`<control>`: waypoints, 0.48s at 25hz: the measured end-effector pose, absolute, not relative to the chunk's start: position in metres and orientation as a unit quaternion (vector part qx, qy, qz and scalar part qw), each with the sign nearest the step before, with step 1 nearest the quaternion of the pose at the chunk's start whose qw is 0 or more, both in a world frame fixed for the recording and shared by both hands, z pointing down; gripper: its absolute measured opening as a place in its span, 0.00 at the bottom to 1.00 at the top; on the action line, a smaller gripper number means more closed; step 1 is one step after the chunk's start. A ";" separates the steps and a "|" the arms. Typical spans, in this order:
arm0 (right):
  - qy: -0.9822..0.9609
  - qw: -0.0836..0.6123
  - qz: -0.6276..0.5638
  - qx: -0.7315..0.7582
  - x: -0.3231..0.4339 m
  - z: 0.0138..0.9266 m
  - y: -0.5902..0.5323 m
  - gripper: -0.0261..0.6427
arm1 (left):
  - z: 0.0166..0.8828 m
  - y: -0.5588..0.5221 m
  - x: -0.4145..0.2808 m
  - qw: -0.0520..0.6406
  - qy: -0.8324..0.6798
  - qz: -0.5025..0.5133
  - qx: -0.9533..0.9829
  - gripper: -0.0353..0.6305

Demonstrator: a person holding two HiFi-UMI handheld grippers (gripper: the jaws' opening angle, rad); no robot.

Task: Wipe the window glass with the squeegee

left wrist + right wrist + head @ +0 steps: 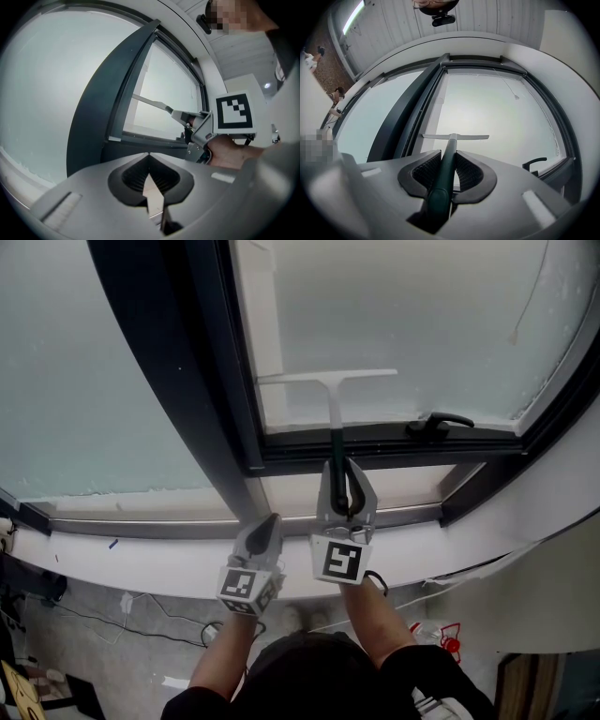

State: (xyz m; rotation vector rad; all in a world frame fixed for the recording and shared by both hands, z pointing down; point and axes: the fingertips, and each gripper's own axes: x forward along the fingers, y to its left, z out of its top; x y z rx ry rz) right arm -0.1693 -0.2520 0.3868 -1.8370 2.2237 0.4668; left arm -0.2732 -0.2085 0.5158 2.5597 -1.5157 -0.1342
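Note:
The squeegee (330, 381) has a white T-shaped blade and a dark green handle (443, 180). Its blade (455, 137) lies flat against the lower part of the right window pane (403, 315). My right gripper (345, 488) is shut on the handle, below the pane at the sill. My left gripper (266, 531) is shut with nothing in it, just left of the right one and lower, over the sill. In the left gripper view the squeegee (154, 104) and the right gripper (199, 133) show from the side.
A dark frame post (202, 362) splits the left pane (84, 381) from the right pane. A black window handle (441, 422) sits on the lower frame, right of the squeegee. A white sill (169, 554) runs below. Cables lie on the floor (122, 624).

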 end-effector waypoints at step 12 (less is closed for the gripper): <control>0.757 0.098 0.141 -0.631 -0.170 0.407 -0.251 0.19 | 0.522 -0.209 -0.269 0.093 -0.491 -0.038 0.865 0.05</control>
